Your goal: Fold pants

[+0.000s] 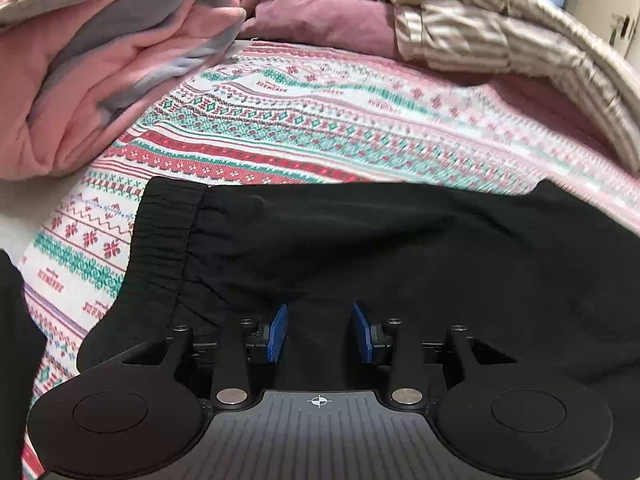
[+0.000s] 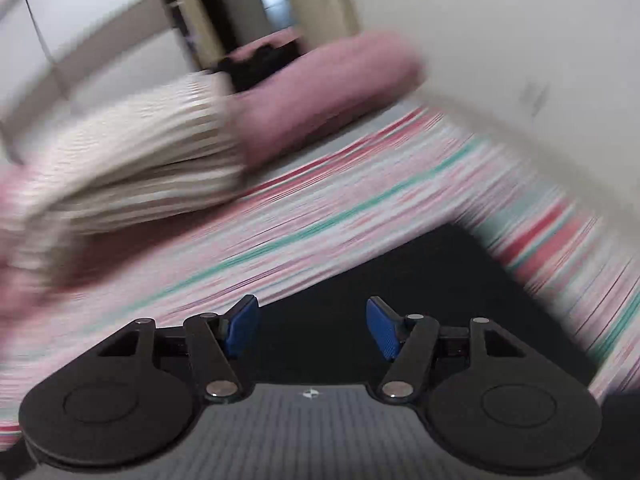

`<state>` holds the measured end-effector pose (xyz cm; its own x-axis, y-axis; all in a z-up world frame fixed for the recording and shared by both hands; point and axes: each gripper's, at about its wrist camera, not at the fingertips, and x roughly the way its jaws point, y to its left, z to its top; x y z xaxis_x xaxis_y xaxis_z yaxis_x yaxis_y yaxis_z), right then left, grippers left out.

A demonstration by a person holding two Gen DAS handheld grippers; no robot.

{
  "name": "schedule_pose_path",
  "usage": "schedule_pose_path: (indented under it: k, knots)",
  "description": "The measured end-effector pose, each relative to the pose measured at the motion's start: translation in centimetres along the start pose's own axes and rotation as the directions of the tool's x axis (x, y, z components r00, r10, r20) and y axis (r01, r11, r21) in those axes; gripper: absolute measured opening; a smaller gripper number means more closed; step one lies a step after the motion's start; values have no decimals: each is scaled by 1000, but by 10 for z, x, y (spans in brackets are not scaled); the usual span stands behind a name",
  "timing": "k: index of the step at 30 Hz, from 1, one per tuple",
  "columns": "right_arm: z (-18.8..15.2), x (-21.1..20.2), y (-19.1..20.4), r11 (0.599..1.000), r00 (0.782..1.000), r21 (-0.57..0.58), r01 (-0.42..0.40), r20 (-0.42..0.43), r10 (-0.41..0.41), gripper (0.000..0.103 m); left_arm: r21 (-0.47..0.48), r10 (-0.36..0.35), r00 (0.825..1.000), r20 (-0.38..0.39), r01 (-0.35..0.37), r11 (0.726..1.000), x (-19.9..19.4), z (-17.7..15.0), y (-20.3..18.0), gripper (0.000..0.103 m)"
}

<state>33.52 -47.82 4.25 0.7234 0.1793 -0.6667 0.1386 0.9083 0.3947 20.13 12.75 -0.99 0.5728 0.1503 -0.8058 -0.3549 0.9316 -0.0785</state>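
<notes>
Black pants (image 1: 360, 240) lie across the patterned bed sheet (image 1: 280, 128), with the ribbed elastic waistband (image 1: 168, 232) at the left. My left gripper (image 1: 320, 332) sits low over their near edge. Its blue pads stand a little apart with a bunch of black cloth between them, and creases run toward it. In the blurred right wrist view, my right gripper (image 2: 312, 326) is open wide with nothing between its pads. It hovers over a corner of the black pants (image 2: 420, 280) on the striped sheet (image 2: 320, 208).
A pink and grey quilt (image 1: 100, 60) is heaped at the back left. A mauve pillow (image 1: 320, 20) and a beige striped cloth (image 1: 480, 28) lie at the back right. The white wall (image 2: 500, 40) borders the bed's far side.
</notes>
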Motion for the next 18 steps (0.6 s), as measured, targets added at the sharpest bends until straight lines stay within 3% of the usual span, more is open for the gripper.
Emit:
schedule_pose_path:
  k: [5,8,12,16,18]
  knots:
    - [-88,-22,91,981,983,-120,-149,-121,135,101,34,-89,993,76,87,996,-32,-7,-15,35]
    - [-136,-10,126,954,973,-230,-193,-169,156,101,76,-136,990,34,133,988,-33,-18,-27,35]
    - [-167,18,139,922,967,-354,-154,-244,68,101,100,-121,993,-10,121,988,-25,-30,-34,35]
    - [-166,33,111,920,961,-382,-81,-275,-29,100,121,-87,995,-46,92,988,-16,-41,-35,35]
    - [-158,34,89,907,967,-418,-49,-246,-62,100,134,-77,996,-40,81,988,-16,-43,-37,35]
